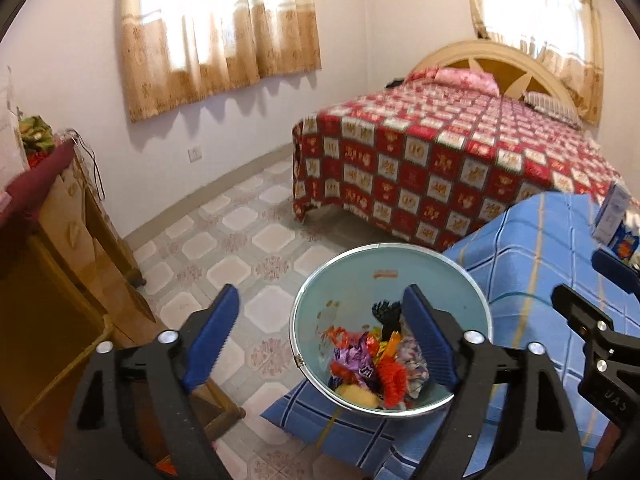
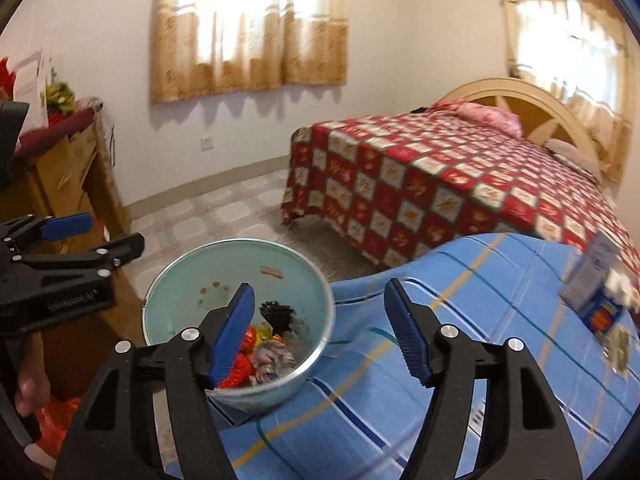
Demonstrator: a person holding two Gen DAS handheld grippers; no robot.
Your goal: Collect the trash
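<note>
Above a pale-blue trash bucket (image 1: 390, 280) at the edge of a blue plaid-covered surface (image 1: 540, 240), seen from our left wrist, the left gripper (image 1: 320, 336) hangs with its blue pads spread wide and nothing between them. Crumpled wrappers (image 1: 372, 372) in red, purple and orange lie heaped at the bucket's bottom, with a black comb-like piece (image 1: 386, 312) beside them. Our right gripper (image 1: 592, 320) juts in from the right edge, over the plaid cloth. Beyond, a bed with a red checked spread (image 1: 440, 152) stands under curtained windows (image 1: 220, 32).

From our right wrist, the right gripper (image 2: 320, 332) also stands apart and empty, angled downward, its left pad over the bucket (image 2: 240, 264) and its right pad over the plaid cloth (image 2: 480, 300). The left gripper (image 2: 80, 240) shows at the left edge beside the bucket, with fingers (image 2: 32, 392) of our hand on its handle below. Near the right edge, on the cloth, sit a blurred white-and-blue carton (image 2: 596, 276) and what looks like a small flat packet (image 2: 616, 344).

We judge a drop into the bucket is complete, both tools now free. The next move likely calls for swinging right toward the carton and packet, closing on one, and carrying it back without tipping the bucket off the edge.
</note>
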